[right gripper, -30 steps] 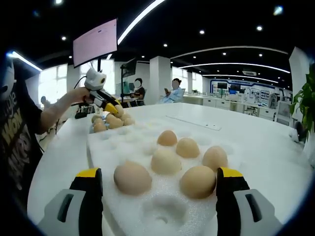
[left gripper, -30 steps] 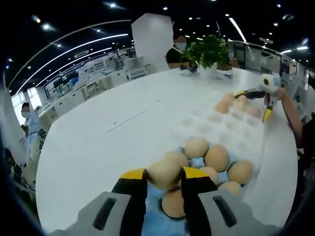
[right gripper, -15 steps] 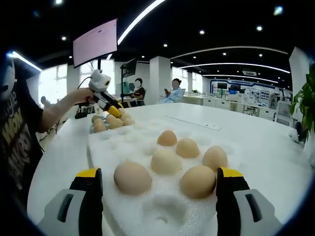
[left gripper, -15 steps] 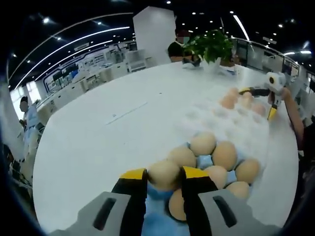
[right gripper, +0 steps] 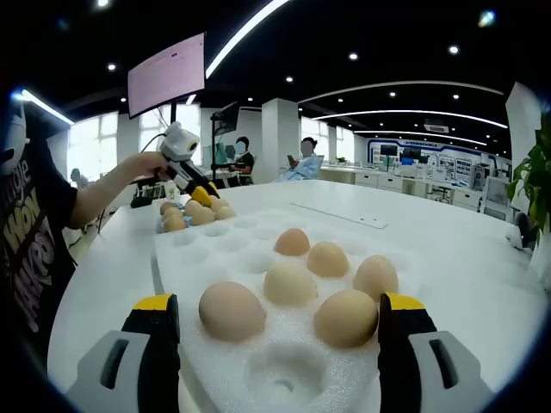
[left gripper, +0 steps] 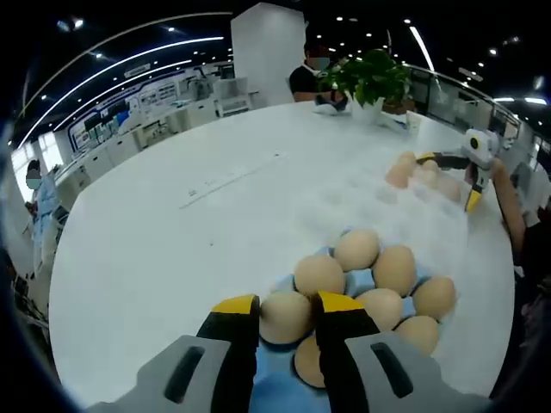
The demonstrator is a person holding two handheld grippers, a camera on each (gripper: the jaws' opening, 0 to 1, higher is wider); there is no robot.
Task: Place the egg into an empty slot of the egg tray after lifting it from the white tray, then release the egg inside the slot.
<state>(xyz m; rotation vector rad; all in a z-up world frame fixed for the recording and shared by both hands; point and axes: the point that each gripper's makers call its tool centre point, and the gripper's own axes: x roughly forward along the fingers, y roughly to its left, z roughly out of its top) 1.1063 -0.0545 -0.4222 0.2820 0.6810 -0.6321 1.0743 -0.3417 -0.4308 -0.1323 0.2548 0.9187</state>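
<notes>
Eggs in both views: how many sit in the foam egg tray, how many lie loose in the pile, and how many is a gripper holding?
Eggs in the egg tray: 6
Loose eggs in the pile: 7 visible
Held egg in the left gripper: 1
Total: 14 eggs visible

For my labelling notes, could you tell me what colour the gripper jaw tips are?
Yellow tips on black jaws, clearest in the right gripper view on the right gripper.

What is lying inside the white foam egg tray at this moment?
Six eggs sit in slots of the egg tray, apart from each other. The other visible slots are empty. The nearest corners are covered by the right gripper, which is wide open.
</notes>
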